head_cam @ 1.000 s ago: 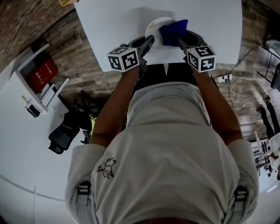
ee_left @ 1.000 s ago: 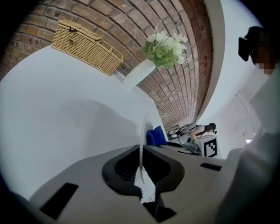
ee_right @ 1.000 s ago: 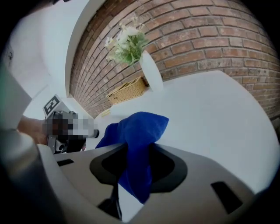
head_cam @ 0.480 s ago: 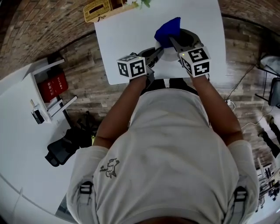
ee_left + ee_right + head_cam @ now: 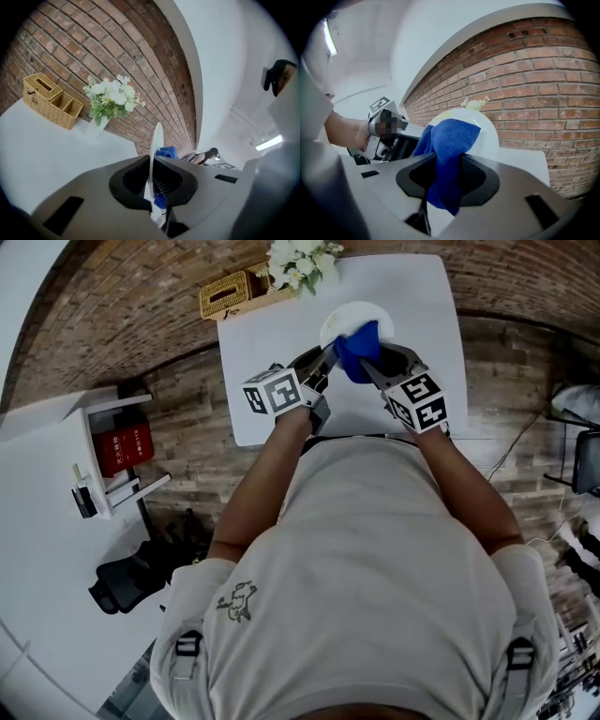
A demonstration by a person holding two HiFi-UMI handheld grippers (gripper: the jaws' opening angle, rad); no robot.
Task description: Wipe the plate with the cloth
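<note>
The white table [image 5: 272, 362] lies at twelve o'clock from the person in the head view, with a brick wall beyond it. At the table's far edge stand a wicker basket [image 5: 225, 294], at ten o'clock from the plate, and a bunch of white flowers [image 5: 302, 261], at eleven o'clock.

The white plate [image 5: 342, 322] is held up over the far half of the table. It stands on edge, as the left gripper view shows it edge-on and upright [image 5: 156, 140]. The left tool [image 5: 323, 362] reaches it from seven o'clock and grips its rim. The tool's jaws are nearly together on the thin edge and have just been closing a little further.

The blue cloth [image 5: 358, 351] is bunched against the plate's face on the right side [image 5: 450, 140]. The right tool [image 5: 370, 367] comes in from five o'clock, its jaws clamped on a fold of the cloth, whose loose end hangs below them.
</note>
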